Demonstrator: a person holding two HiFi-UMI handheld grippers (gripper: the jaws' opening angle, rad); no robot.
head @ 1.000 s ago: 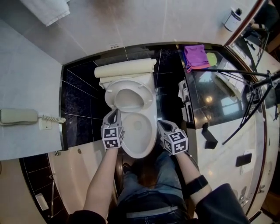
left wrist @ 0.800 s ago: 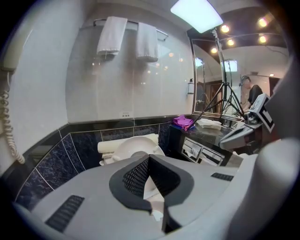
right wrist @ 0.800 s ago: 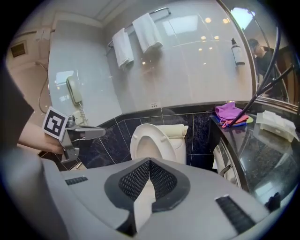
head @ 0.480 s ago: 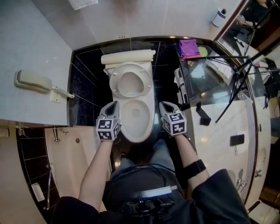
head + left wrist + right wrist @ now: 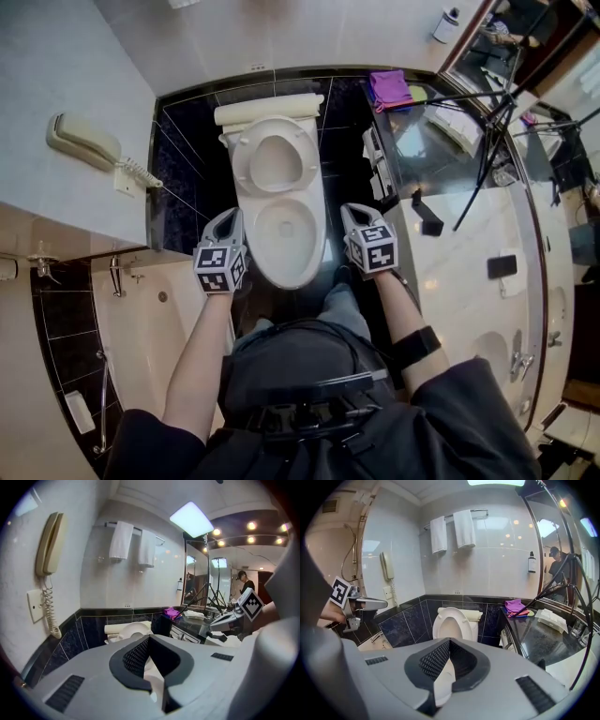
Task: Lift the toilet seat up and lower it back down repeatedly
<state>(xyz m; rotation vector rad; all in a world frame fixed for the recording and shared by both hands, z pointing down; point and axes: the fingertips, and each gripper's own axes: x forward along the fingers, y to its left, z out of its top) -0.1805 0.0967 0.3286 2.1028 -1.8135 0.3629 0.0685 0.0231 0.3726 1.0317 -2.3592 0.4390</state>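
The white toilet [image 5: 281, 230] stands against the black tiled wall, its bowl uncovered. Its seat [image 5: 275, 161] is up, leaning back on the lid and tank, and shows as a tall oval ring in the right gripper view [image 5: 451, 623]. My left gripper [image 5: 228, 217] hangs just left of the bowl rim, apart from it, shut on nothing. My right gripper [image 5: 353, 214] hangs to the bowl's right, also shut and empty. In the left gripper view the shut jaws hide most of the seat [image 5: 133, 631].
A wall phone [image 5: 82, 141] with a coiled cord hangs at the left. A bathtub [image 5: 141, 328] lies below it. At the right stands a dark glossy counter [image 5: 441, 141] with a purple cloth [image 5: 388, 89], and a black tripod [image 5: 487, 141]. Two towels [image 5: 454, 529] hang above the toilet.
The head view has drawn back and shifted, so the toilet looks smaller. Both grippers stay shut beside the bowl, a little farther from its rim. The seat stays up.
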